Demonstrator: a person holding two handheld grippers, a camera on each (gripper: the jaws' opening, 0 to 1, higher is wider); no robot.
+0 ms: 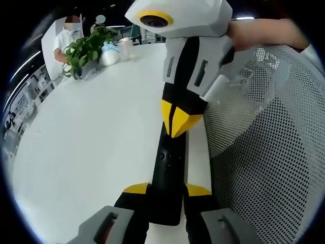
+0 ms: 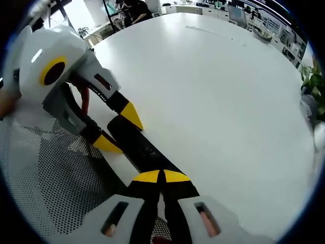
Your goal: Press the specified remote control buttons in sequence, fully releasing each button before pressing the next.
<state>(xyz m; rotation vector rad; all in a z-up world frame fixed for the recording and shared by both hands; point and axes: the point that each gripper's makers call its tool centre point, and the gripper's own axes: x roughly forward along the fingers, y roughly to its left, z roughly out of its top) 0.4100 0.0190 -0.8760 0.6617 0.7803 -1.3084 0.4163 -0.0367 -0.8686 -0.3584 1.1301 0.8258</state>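
On the white counter (image 1: 91,142), the left gripper (image 1: 166,190) clamps its fingers on the long black plastic remote control (image 1: 170,168); the right gripper (image 2: 161,176), fingers closed, touches it.

The near end of the black remote control (image 1: 167,173) is covered by the left gripper (image 1: 167,190)'s yellow-tipped jaws. Its buttons are too small to read. The closed tips of the right gripper (image 2: 161,176) hide whichever button lies beneath. A potted plant (image 2: 316,84) is cut off at the edge.
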